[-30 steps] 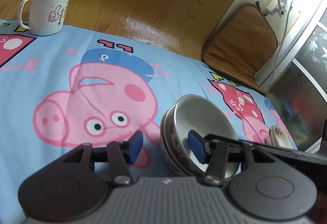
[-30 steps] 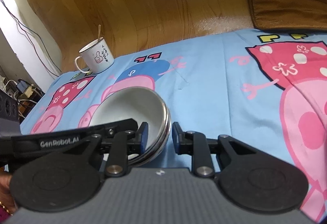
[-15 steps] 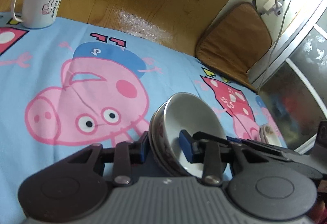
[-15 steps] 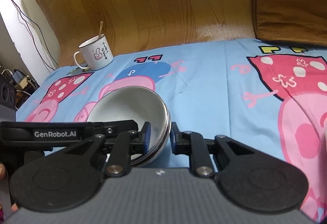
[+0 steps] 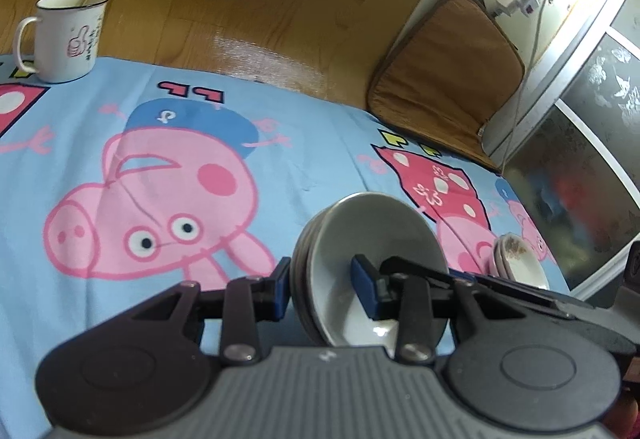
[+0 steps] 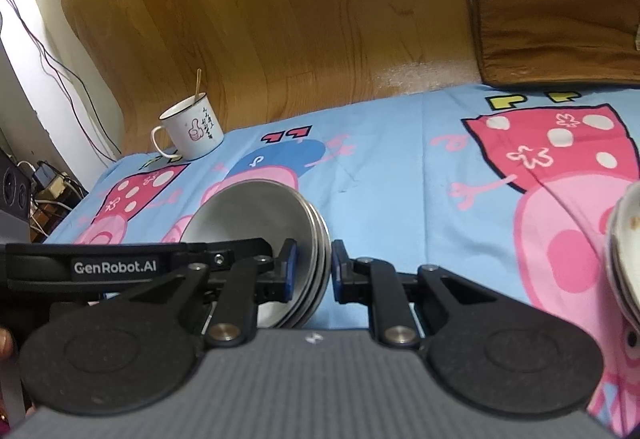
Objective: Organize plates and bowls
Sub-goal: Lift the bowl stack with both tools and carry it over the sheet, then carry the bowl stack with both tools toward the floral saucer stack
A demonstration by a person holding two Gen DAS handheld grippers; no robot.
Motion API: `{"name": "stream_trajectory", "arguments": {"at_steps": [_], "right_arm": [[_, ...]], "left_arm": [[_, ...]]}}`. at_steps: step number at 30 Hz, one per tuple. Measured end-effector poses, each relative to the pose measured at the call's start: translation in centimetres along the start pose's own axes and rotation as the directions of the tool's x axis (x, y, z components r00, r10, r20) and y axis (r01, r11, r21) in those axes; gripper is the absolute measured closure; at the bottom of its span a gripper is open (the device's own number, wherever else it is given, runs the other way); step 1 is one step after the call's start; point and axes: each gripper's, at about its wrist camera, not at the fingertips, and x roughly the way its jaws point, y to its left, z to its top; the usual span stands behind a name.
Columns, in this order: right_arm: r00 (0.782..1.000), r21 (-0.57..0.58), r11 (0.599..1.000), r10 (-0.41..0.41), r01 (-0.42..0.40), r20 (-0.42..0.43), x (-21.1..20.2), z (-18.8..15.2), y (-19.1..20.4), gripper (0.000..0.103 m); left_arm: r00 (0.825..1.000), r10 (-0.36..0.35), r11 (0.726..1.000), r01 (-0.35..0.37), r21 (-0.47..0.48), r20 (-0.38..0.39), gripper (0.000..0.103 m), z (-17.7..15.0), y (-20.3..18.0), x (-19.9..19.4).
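Observation:
A stack of grey-white bowls (image 5: 372, 231) sits tilted over the blue cartoon-pig cloth (image 5: 312, 143), held from both sides. My left gripper (image 5: 322, 289) is shut on the stack's left wall, one blue pad outside and one inside the top bowl. In the right wrist view my right gripper (image 6: 313, 271) is shut on the stacked rims at the right side of the same bowls (image 6: 256, 215). The left gripper's body (image 6: 116, 265) crosses in front of the bowl there. A second stack of small white dishes (image 5: 520, 263) lies on the cloth to the right, also at the edge of the right wrist view (image 6: 624, 247).
A white mug (image 5: 66, 39) with a stick in it stands at the cloth's far left corner, seen too in the right wrist view (image 6: 192, 129). A brown cushion (image 5: 444, 75) leans on the wooden floor beyond the cloth. Cables and a glass door line the right wall.
The left jaws closed from wide apart onto the bowl stack's wall, and the stack has come up a little. The right jaws narrowed onto the rims.

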Motion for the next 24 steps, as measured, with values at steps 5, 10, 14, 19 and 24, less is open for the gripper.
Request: {"name": "stream_trajectory", "arguments": {"at_steps": [5,10,14,19,24], "right_arm": [[1.000,0.036,0.999,-0.009,0.009,-0.001,-1.2,0.0,-1.4,0.083],[0.999,0.066,0.997,-0.034,0.033,0.013,-2.9,0.6,-3.3,0.083],[0.998,0.095,0.994,-0.063,0.060,0.024,-4.3,1.1,-5.3,0.083],[0.993,0.120,0.988,-0.105,0.099,0.045,-6.8,2.4,-8.1,0.083],[0.982,0.124,0.981,-0.163,0.151,0.095,-9.6,3.6,-10.0,0.083]], "left_arm": [[1.000,-0.006,1.000,0.006,0.026,-0.025,0.071,0.2,-1.9,0.7],[0.999,-0.022,0.997,0.025,0.075,-0.041,0.071,0.7,-5.0,2.0],[0.997,-0.041,0.993,0.048,0.111,-0.068,0.071,1.4,-7.8,3.5],[0.993,-0.083,0.981,0.096,0.168,-0.082,0.071,2.5,-11.8,4.9],[0.987,-0.136,0.965,0.151,0.215,-0.082,0.070,3.6,-15.8,5.8]]}}
